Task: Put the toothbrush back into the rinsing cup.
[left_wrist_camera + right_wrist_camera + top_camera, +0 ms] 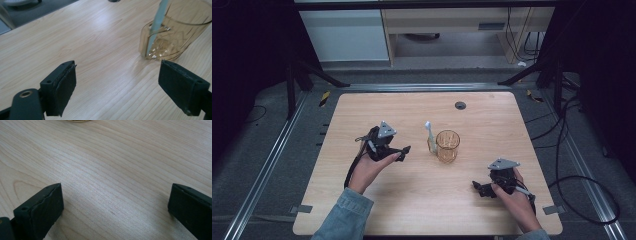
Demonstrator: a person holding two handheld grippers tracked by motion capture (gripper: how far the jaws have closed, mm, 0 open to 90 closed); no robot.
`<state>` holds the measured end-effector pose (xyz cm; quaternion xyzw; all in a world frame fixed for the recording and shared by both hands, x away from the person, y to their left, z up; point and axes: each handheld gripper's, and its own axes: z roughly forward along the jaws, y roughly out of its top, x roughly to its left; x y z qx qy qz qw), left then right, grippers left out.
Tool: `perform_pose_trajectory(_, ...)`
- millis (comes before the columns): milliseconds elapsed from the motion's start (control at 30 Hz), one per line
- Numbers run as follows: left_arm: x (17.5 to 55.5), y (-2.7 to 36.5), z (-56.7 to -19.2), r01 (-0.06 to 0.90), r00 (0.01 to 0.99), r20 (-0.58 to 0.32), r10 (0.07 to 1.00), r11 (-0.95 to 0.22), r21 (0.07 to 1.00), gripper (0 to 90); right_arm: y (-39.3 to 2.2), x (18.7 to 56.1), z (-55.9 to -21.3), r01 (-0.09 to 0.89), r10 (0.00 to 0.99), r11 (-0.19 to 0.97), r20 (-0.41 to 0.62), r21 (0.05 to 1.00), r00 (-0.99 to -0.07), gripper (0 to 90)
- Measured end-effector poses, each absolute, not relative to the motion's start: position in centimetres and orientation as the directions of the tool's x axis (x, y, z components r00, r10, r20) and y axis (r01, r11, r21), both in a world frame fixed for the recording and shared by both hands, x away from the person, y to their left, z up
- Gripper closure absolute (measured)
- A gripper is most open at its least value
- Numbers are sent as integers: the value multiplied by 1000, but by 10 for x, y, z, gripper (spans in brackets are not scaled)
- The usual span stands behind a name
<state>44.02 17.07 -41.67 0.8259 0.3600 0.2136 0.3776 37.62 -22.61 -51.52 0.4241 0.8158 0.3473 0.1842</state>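
An amber glass cup stands upright near the middle of the wooden worktop, and a pale toothbrush leans inside it against the left wall, bristles up. The left hand-held gripper hovers just left of the cup, jaws spread wide and released, nothing between them. The right hand-held gripper rests low near the front right, well apart from the cup, jaws likewise wide and empty.

Left gripper and right gripper both hover low with jaws spread wide, gripping nothing
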Motion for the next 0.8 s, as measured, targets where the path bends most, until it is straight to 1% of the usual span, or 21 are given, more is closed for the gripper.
perform_pose_trajectory(200,447,186,-424,483,618,68,783,-446,754,139,-226,376,-515,566,823,396,-5,723,-569,5)
perform_pose_trajectory(367,452,198,-440,527,599,46,800,-437,729,139,-226,376,-515,568,824,393,-3,723,-567,4)
perform_pose_trajectory(467,456,209,-445,542,588,23,808,-415,731,136,-226,376,-515,568,824,393,-4,723,-566,4)
perform_pose_trajectory(600,461,228,-451,571,544,53,837,-416,708,133,-226,376,-515,568,824,393,-3,723,-566,4)
perform_pose_trajectory(667,463,239,-454,584,506,61,860,-394,710,130,-226,376,-515,568,824,393,-3,723,-566,4)
perform_pose_trajectory(700,464,244,-455,586,486,99,868,-408,700,110,-226,376,-515,568,824,393,-3,723,-566,4)
perform_pose_trajectory(733,465,248,-456,585,466,134,875,-418,695,110,-226,376,-515,568,824,393,-3,723,-566,4)
perform_pose_trajectory(767,466,252,-457,587,452,151,879,-421,691,112,-226,376,-515,568,824,393,-3,723,-566,4)
perform_pose_trajectory(800,467,257,-459,592,441,148,885,-410,694,111,-226,376,-515,568,824,393,-4,723,-566,4)
